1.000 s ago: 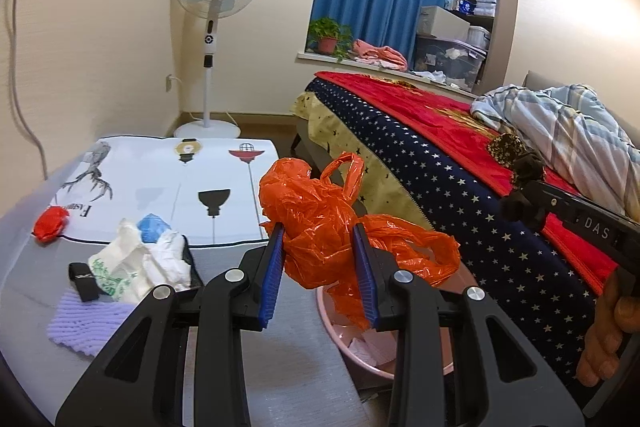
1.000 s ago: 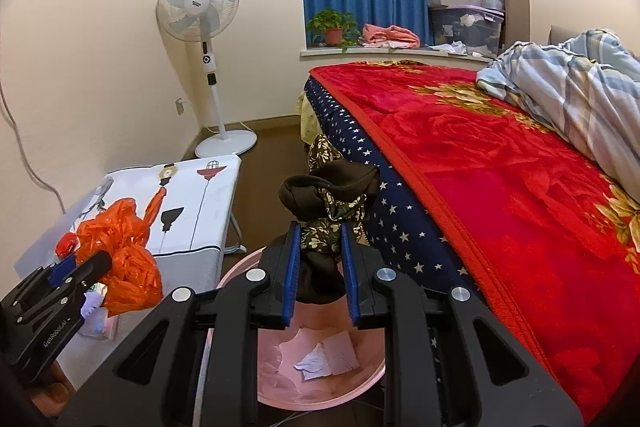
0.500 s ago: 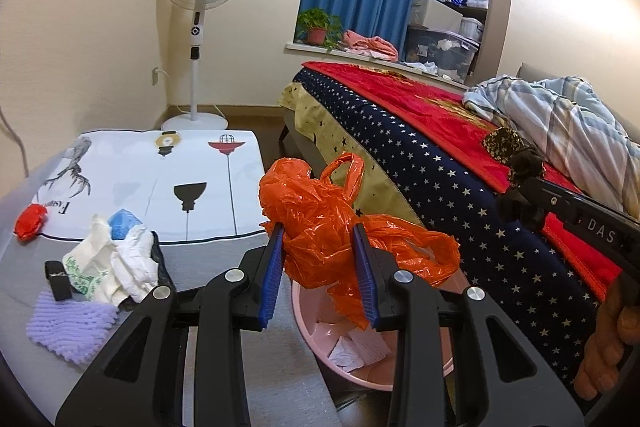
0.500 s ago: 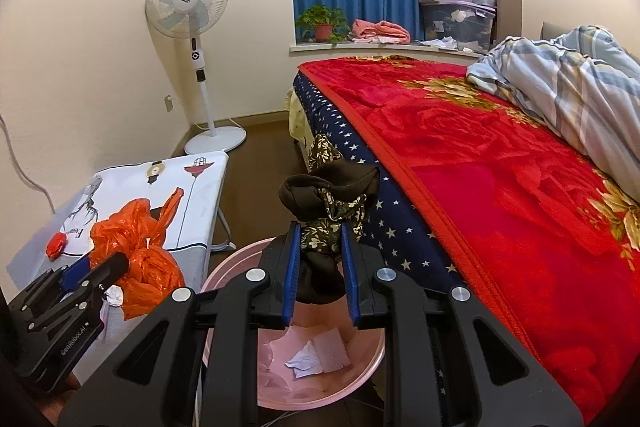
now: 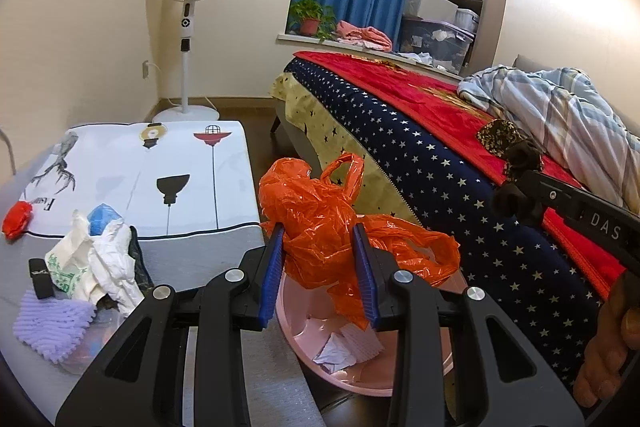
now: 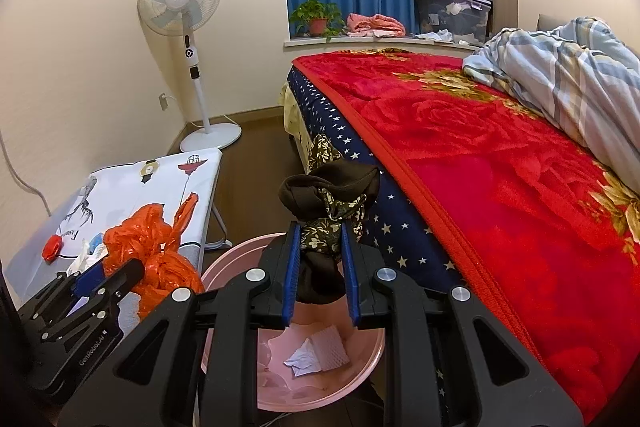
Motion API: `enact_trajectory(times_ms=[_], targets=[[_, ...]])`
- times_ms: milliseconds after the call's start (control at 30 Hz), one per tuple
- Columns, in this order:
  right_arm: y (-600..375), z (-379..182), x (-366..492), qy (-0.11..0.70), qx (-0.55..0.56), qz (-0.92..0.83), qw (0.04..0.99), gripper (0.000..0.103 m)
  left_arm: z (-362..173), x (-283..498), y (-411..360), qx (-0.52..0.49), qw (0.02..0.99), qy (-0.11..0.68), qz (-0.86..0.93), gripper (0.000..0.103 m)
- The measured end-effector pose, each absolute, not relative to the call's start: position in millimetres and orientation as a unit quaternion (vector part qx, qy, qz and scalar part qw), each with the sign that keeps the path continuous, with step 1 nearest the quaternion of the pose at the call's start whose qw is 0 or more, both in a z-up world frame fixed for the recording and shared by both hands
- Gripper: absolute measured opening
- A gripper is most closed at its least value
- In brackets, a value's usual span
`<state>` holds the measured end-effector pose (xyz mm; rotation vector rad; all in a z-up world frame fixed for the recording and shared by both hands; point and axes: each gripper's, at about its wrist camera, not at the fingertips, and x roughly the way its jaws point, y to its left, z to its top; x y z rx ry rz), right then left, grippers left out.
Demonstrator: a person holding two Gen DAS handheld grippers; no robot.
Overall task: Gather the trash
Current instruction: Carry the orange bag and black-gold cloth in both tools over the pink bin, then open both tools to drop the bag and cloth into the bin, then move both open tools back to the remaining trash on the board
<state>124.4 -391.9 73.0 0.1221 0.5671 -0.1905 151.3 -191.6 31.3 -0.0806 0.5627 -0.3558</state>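
- Drifting sideways since a second ago, our left gripper (image 5: 320, 267) now hangs over the pink basin (image 5: 296, 331), pads pinching the orange bag (image 5: 320, 223).
- Our right gripper (image 6: 320, 275) clamps a dark cloth bundle (image 6: 332, 203) above that basin.

Both grippers are showing black plastic frames; the left gripper (image 5: 319, 269) and right gripper (image 6: 320, 269) are wearing ribbed blue pads, silver screws, white lettering

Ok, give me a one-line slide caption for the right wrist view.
Right gripper holds a dark floral cloth bundle above the pink basin, beside the bed.
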Motion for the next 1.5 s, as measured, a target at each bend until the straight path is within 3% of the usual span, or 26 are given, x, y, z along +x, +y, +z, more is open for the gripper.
enact_trajectory(times_ms=[133, 200, 300, 1167, 1500], targets=[[-394, 70, 126, 0.284, 0.059, -0.099, 0.952, 0.027, 27, 156, -200, -0.046, 0.935, 0.290, -0.201, 0.040], [-396, 70, 126, 0.284, 0.062, -0.104, 0.951, 0.038, 20, 158, -206, -0.036, 0.930, 0.304, -0.205, 0.047], [-399, 70, 125, 0.281, 0.067, -0.107, 0.951, 0.041, 15, 159, -204, -0.043, 0.927, 0.312, -0.203, 0.047], [-334, 66, 120, 0.254, 0.047, -0.026, 0.966, 0.041, 40, 122, -89, -0.066, 0.953, 0.269, -0.122, 0.040], [-269, 50, 126, 0.233, 0.045, 0.057, 0.970, 0.036, 29, 118, -16, -0.088, 0.958, 0.269, -0.040, 0.028]])
